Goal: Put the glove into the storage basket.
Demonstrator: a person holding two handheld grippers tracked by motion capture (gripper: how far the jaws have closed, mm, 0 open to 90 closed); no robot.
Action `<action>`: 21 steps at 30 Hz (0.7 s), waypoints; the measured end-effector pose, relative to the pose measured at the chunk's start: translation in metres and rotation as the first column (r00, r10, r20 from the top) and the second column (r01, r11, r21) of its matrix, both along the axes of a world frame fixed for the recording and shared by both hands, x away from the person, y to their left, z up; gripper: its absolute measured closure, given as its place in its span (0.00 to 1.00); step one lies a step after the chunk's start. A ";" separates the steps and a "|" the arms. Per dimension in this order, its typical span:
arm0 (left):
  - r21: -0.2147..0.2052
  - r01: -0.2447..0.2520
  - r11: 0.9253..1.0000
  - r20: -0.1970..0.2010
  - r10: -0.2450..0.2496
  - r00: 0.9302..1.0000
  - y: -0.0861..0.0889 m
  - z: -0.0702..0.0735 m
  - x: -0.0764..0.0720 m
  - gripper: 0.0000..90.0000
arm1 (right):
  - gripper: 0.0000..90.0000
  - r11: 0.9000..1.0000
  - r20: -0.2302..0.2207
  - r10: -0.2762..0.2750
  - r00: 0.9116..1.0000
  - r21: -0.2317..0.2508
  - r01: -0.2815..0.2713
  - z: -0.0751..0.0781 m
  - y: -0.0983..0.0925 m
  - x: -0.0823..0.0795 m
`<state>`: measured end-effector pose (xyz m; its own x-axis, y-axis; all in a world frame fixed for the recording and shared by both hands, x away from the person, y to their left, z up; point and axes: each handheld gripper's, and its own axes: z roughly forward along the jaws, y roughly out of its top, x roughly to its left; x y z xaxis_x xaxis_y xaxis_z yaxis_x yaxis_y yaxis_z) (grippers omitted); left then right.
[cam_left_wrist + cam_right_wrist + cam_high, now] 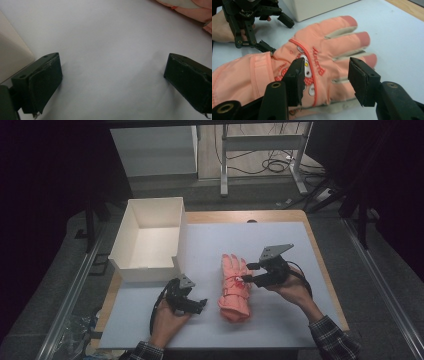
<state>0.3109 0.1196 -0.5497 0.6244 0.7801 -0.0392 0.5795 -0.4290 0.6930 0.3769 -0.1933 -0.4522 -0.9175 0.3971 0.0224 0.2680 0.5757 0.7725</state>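
Lying palm-down at the middle of the high view, the pink glove (235,287) runs its long axis up and down the frame, cuff toward the bottom edge, on the table (280,330). The right gripper (248,272) sits at its right edge, its fingers (297,75) half open astride the glove's back, apparently pressing nothing. The left gripper (192,301) waits lower left, wide open and empty, so the right hand is nearer.

Padded salmon-pink fabric glove (234,287): beige panels between the fingers, red piping and red lettering on the back. Open-topped white cardboard box (150,240); pale grey-white table mat (280,320) on a light wooden tabletop (320,255). Plaid shirt sleeve (334,337): dark with pale checks.
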 end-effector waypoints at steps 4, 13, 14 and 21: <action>0.000 0.000 1.000 0.000 0.000 1.000 0.000 0.000 0.000 0.02 | 0.50 1.000 0.005 -0.020 1.000 0.011 0.020 -0.004 -0.009 -0.003; 0.010 0.007 1.000 -0.002 -0.007 1.000 0.001 0.000 0.000 0.02 | 0.50 0.997 0.006 -0.080 0.997 -0.005 0.080 -0.014 -0.020 -0.014; 0.003 0.002 1.000 -0.003 -0.002 1.000 0.000 0.000 0.000 0.02 | 0.50 0.997 0.004 -0.080 0.997 -0.006 0.080 -0.016 -0.021 -0.016; 0.004 0.003 1.000 -0.003 -0.003 1.000 0.000 0.000 0.000 0.02 | 0.58 0.995 -0.024 -0.102 0.994 0.011 0.103 -0.026 -0.028 -0.027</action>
<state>0.3108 0.1199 -0.5495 0.6263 0.7786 -0.0381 0.5803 -0.4330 0.6898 0.3500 -0.2209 -0.4783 -0.8712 0.4885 0.0486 0.3432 0.5352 0.7719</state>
